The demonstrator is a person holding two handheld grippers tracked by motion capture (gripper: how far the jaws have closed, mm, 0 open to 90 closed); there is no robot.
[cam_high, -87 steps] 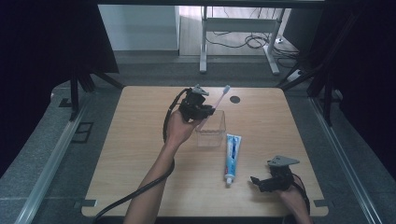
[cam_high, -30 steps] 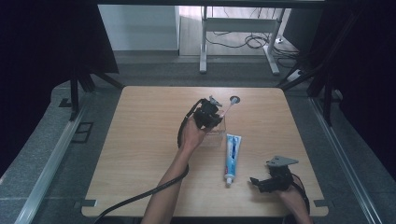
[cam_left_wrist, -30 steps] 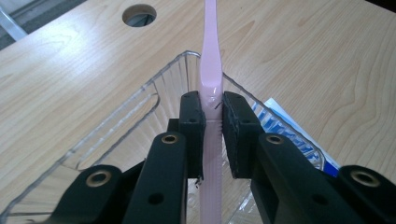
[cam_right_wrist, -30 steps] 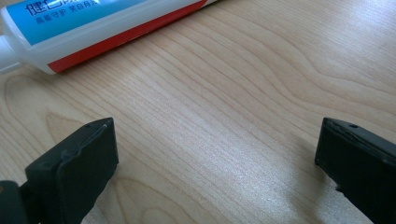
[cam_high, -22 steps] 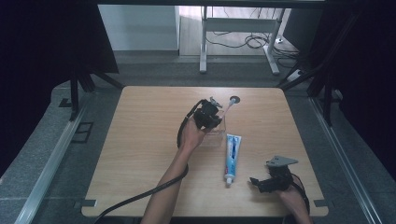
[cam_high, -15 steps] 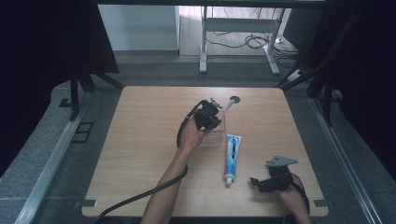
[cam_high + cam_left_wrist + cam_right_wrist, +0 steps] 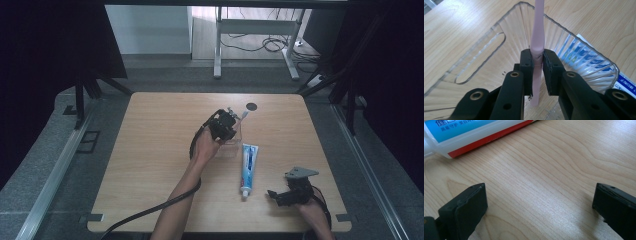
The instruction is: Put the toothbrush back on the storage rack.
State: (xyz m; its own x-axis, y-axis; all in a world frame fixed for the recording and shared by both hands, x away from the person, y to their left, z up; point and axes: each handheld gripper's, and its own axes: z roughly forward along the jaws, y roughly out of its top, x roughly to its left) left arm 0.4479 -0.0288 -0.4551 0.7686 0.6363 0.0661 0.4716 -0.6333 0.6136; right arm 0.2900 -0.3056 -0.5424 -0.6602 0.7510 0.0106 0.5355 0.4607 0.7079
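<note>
**Left tongs clamp a toothbrush in the cup; right tongs rest apart**

The left tongs (image 7: 226,121) sit over the middle of the table (image 7: 150,150), toward its far edge, held by a hand (image 7: 205,147) whose forearm comes up from the near edge with a black cable trailing beside it. In the left gripper view the tongs (image 7: 537,56) are squeezed together on the pale pink handle of a toothbrush (image 7: 537,37), gripping it partway along; the handle runs on up past the jaws and out of the top of that picture, and its lower end reaches down between the jaws. The toothbrush stands inside a clear ribbed cup (image 7: 499,50) with a slotted handle on its side. From above, the cup (image 7: 235,142) shows as a faint clear shape just under the left tongs, and the brush head (image 7: 244,114) sticks out beyond the tongs toward a dark round hole (image 7: 251,106) in the tabletop.

Just right of the cup lies a toothpaste tube (image 7: 247,167), blue and white, flat on the wood, its cap end pointing to the near edge. Its print shows through the cup wall in the left gripper view, and the tube lies just beside the cup.

Further right, near the front right corner, the right tongs (image 7: 272,194) rest low by the table in a hand (image 7: 312,210), pointing left toward the tube's cap end, near it but apart. In the right gripper view these tongs (image 7: 539,202) stand wide apart with bare wood between them, and the tube (image 7: 474,132) lies ahead of them, untouched.
</note>
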